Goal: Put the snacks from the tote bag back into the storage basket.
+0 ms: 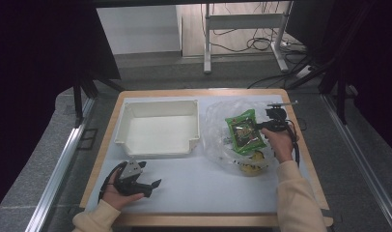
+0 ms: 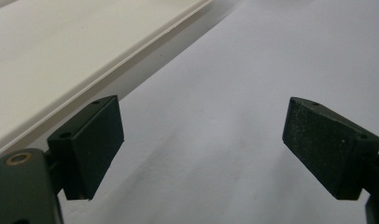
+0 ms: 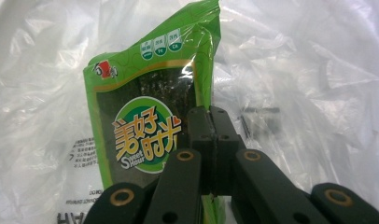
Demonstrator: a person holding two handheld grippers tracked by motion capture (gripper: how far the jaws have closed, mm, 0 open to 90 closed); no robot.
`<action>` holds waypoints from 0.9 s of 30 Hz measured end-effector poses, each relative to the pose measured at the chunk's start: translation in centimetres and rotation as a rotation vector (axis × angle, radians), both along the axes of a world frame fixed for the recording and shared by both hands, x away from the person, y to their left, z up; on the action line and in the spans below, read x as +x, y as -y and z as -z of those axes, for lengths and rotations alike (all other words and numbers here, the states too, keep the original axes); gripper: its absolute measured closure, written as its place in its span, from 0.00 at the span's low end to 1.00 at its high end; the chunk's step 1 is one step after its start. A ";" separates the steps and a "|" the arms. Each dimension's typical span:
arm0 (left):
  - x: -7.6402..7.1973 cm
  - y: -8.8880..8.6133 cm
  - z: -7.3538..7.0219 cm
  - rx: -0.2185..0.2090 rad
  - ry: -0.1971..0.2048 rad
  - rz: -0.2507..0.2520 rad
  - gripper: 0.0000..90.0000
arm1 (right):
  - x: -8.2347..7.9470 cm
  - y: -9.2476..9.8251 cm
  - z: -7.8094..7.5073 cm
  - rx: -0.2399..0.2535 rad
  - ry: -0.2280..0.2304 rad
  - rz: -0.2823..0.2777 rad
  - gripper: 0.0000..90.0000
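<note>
Gripping the green snack pack (image 3: 145,135) by its right edge, the right gripper (image 3: 211,140) has jaws clamped on this thin, light, slippery foil above the plastic bag (image 3: 309,93), while the left gripper (image 2: 201,140) waits open.

A white bin (image 1: 158,126) sits beside a clear plastic bag (image 1: 218,140) holding a yellow packet (image 1: 250,164).

Glossy green foil packet (image 3: 150,116) on crinkled clear plastic bag (image 3: 309,70); matt white plastic bin (image 1: 158,126).
</note>
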State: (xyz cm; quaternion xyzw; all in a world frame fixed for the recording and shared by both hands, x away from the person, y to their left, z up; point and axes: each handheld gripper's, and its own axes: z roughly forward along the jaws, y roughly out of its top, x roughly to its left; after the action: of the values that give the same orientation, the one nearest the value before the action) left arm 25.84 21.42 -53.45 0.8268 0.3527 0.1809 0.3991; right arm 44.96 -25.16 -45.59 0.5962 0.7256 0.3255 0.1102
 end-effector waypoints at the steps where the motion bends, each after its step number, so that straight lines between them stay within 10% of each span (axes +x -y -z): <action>1: 0.0 0.0 0.0 0.000 0.000 0.000 0.14 | -0.1 0.1 -0.1 0.006 0.004 0.001 1.00; 27: 0.0 0.1 0.0 0.010 0.002 0.002 0.14 | -1.7 1.5 -2.6 0.153 0.161 0.002 1.00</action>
State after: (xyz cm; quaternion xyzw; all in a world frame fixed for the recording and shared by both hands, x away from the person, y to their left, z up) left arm 25.85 21.34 -53.49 0.8289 0.3507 0.1833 0.3954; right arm 43.28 -26.66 -43.02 0.5755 0.6867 0.4268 0.1228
